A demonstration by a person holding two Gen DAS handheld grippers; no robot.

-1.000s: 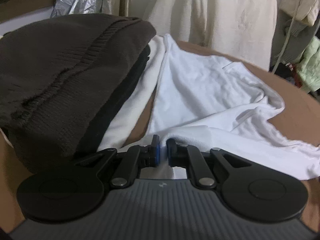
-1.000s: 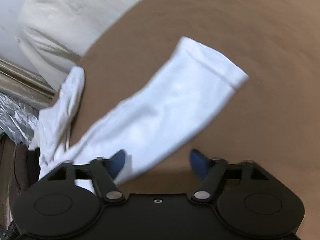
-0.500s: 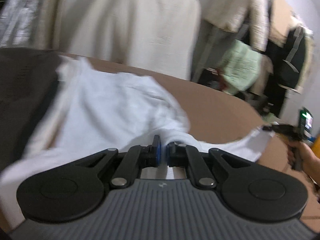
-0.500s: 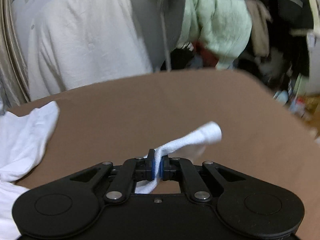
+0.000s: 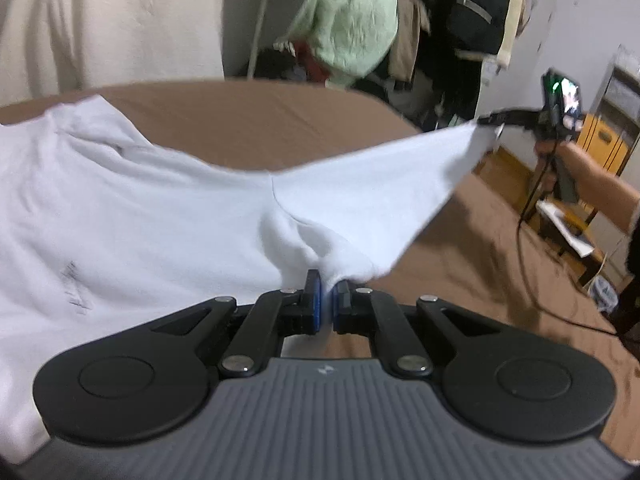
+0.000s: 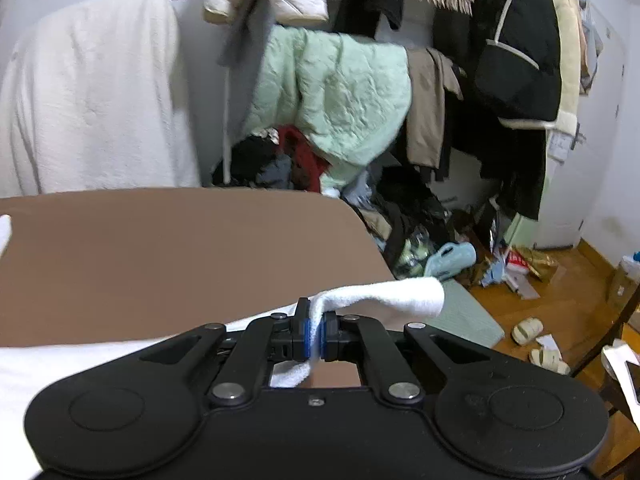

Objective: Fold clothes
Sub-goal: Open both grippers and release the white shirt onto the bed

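Note:
A white shirt [image 5: 132,216] lies spread over the brown table [image 5: 248,120]. My left gripper [image 5: 327,300] is shut on a bunched fold of it near the underarm. One sleeve [image 5: 384,184] is stretched out to the right, lifted off the table. My right gripper [image 5: 494,122] shows far right in the left wrist view, pinching the sleeve's end. In the right wrist view my right gripper [image 6: 315,334] is shut on the white sleeve cuff [image 6: 384,296], which sticks out past the jaws.
The brown table's far edge [image 6: 200,196] curves away to the right. Behind it hang a cream blanket [image 6: 92,92], a pale green quilt [image 6: 336,92] and dark coats [image 6: 516,60]. Clutter and slippers [image 6: 528,330] lie on the wooden floor at right.
My right gripper closed on the sleeve cuff and pulled it out to the right, lifting the sleeve taut. My left gripper swung right with the shirt fold; the dark folded pile left its view.

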